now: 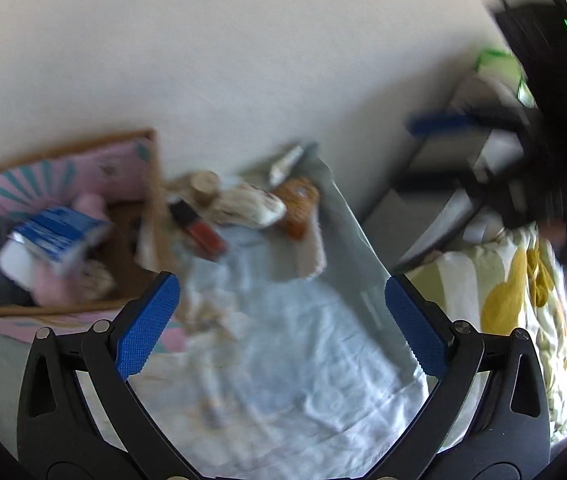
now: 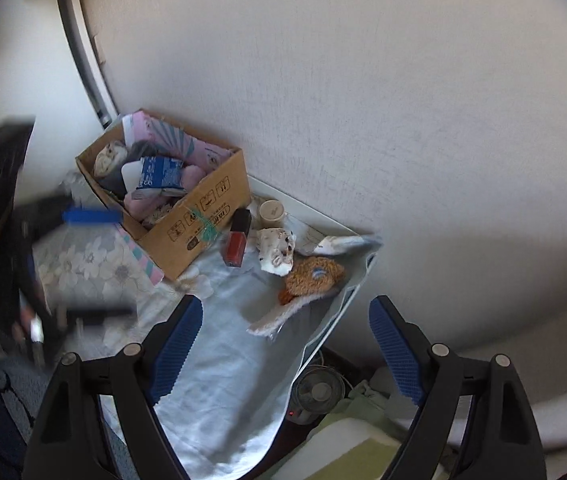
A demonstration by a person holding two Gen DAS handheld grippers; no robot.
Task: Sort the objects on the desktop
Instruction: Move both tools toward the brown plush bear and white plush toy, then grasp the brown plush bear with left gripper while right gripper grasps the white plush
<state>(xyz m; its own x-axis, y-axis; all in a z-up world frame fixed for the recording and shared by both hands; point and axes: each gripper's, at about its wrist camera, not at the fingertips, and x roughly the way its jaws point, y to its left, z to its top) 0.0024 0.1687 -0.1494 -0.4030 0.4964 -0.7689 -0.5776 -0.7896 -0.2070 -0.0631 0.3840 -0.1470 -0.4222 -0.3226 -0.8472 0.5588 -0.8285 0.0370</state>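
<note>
Cardboard box (image 2: 199, 208) rectangular, corrugated; fuzzy orange plush (image 2: 311, 276) on wrinkled cloth (image 2: 223, 360).

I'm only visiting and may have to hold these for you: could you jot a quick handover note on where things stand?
Left gripper: fingers open, nothing held.
Right gripper: fingers open, nothing held.
Cardboard box by the wall already holds a blue-and-white packet and some soft pink things.
Still loose on the pale blue cloth: red bottle with black cap, small beige cup, crumpled white patterned piece, orange fuzzy piece.
Left to do: sort those four.
</note>
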